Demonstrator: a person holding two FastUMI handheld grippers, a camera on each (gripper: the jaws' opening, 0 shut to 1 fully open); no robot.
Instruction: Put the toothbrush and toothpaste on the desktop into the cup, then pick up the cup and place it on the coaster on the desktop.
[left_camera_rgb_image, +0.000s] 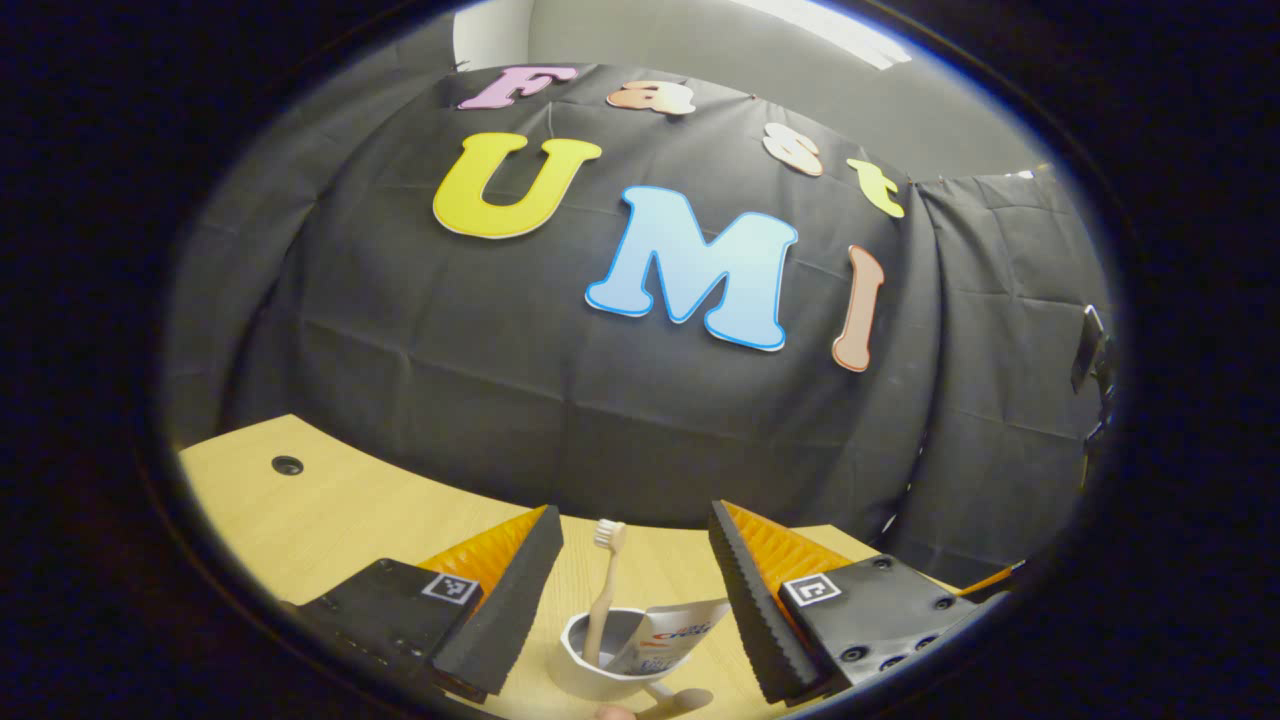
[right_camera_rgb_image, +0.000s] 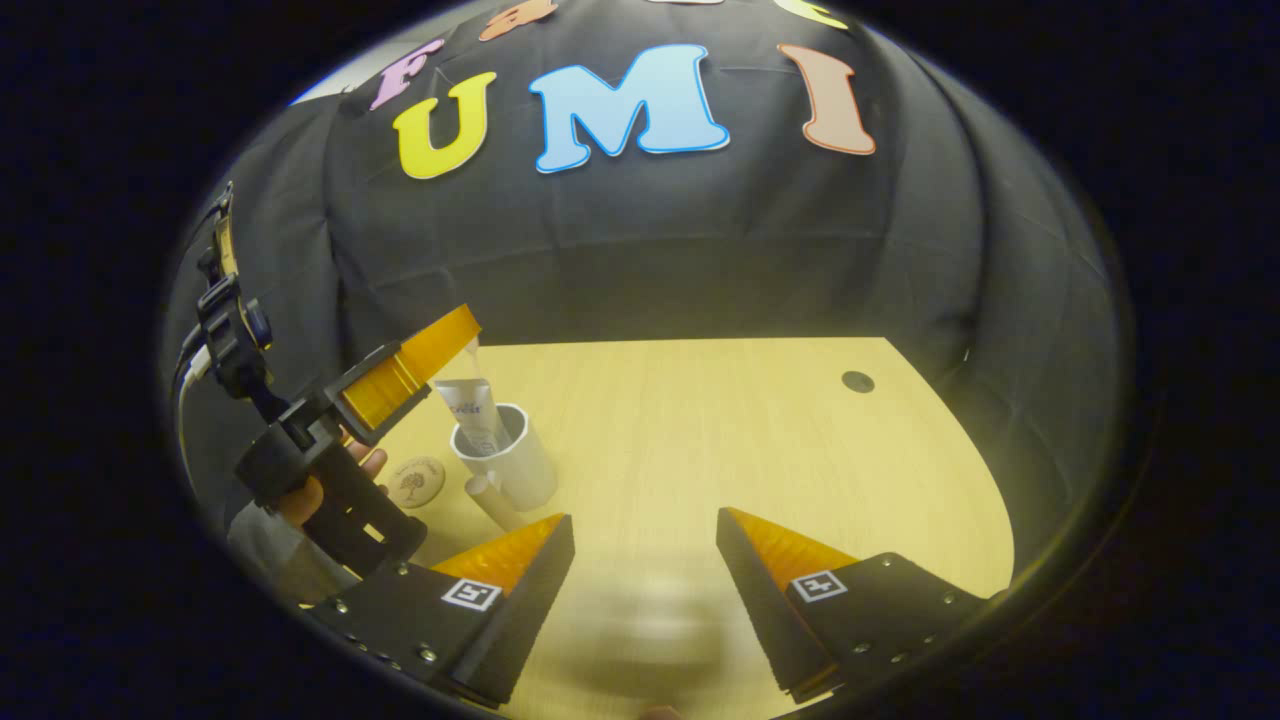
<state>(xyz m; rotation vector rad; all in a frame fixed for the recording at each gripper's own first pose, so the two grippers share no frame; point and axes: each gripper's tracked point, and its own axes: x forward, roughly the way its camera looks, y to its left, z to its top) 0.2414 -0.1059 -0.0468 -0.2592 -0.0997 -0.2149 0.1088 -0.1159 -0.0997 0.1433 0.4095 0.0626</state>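
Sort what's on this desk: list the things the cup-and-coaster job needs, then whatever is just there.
Part of the job:
- cup, white, with a handle
- toothbrush, standing in the cup
- toothpaste, also in the cup
- coaster, round, beside the cup
- left gripper, open above the cup

Just there:
- cable hole in the desktop
- right gripper, open, holding nothing

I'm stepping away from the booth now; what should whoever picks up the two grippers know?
Left gripper: open, held above the cup, holding nothing.
Right gripper: open and empty, over bare desktop to the cup's right.
Toothbrush and toothpaste both stand in the cup, so the loading looks done.
The coaster lies on the desktop just left of the cup, nothing on it.
Left to do: grasp the cup, lift it, and set it on the coaster.
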